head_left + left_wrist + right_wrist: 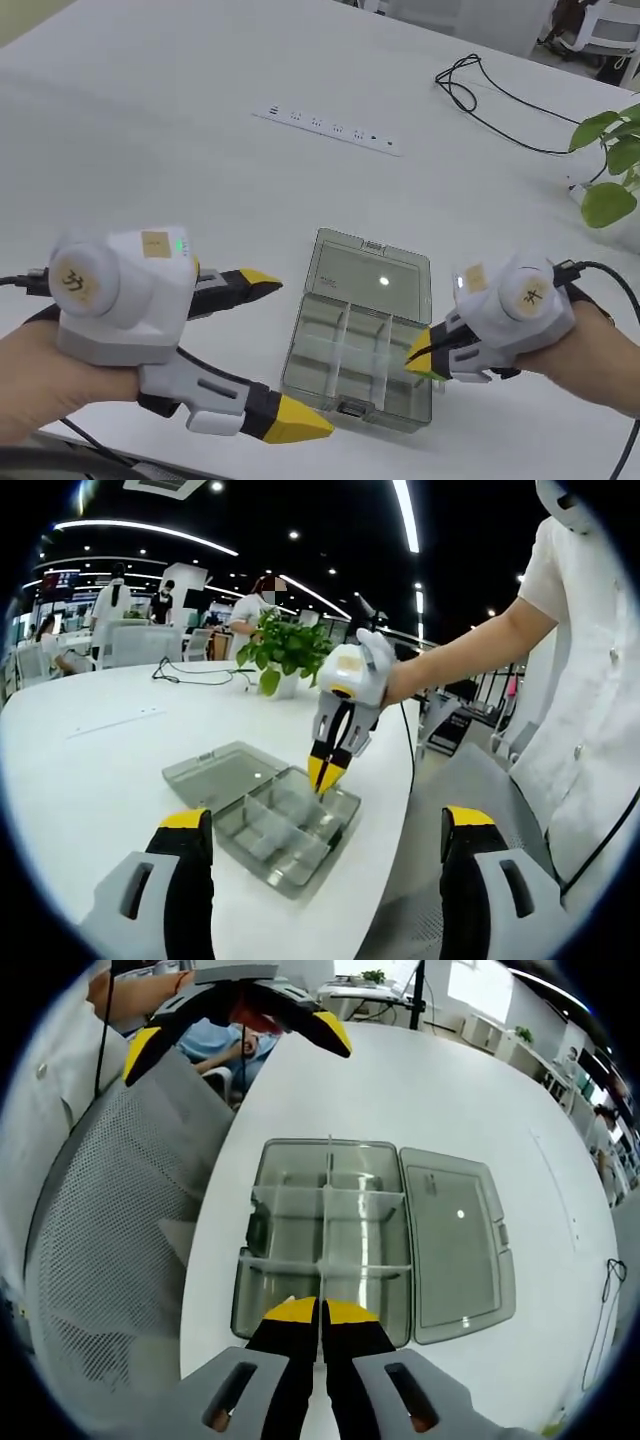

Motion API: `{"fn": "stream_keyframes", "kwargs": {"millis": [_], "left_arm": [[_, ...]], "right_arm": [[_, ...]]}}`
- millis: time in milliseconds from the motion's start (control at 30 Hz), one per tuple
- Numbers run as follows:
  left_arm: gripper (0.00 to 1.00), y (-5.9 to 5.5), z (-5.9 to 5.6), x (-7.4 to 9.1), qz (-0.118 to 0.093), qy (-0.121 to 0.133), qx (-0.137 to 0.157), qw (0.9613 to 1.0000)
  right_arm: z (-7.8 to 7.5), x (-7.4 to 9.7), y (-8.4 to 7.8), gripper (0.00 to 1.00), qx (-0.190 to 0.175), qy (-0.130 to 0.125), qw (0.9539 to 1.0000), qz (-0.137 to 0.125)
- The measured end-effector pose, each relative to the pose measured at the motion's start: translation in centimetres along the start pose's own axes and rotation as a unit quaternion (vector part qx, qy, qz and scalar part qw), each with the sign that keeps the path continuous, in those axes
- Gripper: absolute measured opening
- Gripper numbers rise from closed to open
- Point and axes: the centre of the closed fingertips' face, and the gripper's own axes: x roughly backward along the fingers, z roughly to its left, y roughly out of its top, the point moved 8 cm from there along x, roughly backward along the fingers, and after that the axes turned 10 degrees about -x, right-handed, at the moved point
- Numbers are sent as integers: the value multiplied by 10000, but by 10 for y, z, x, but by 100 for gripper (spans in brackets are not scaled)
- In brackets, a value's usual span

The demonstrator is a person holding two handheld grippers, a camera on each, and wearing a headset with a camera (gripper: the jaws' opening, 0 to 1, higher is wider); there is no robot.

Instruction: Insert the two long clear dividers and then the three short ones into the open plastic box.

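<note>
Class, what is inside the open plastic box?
Clear dividers cross the box, making empty-looking compartments. The right gripper covers part of one edge.

Handwritten mark on round sticker (73, 282) atop left claw (282, 353), second sticker (531, 296) atop right claw (418, 357), neither legible

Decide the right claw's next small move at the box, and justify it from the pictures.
Probably ease the right claw straight down a touch to seat the nearest short divider. The claw is shut with its tips at that divider's top edge, inside the open box; two long dividers already stand. The left claw is open, off the box.
</note>
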Motion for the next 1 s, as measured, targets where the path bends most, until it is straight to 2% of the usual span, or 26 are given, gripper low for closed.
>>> {"fn": "stream_keyframes", "kwargs": {"millis": [300, 767, 1000], "left_arm": [[97, 0, 0, 1, -3, 11, -3, 10000], [97, -1, 0, 1, 20, 8, 2, 10000], [98, -2, 0, 2, 44, 26, 8, 10000]], "right_arm": [[0, -5, -1, 3, 44, -29, 10000, 82], [1, -5, -2, 3, 35, -56, 10000, 71], [1, 6, -2, 9, -194, -122, 9997, -129]]}}
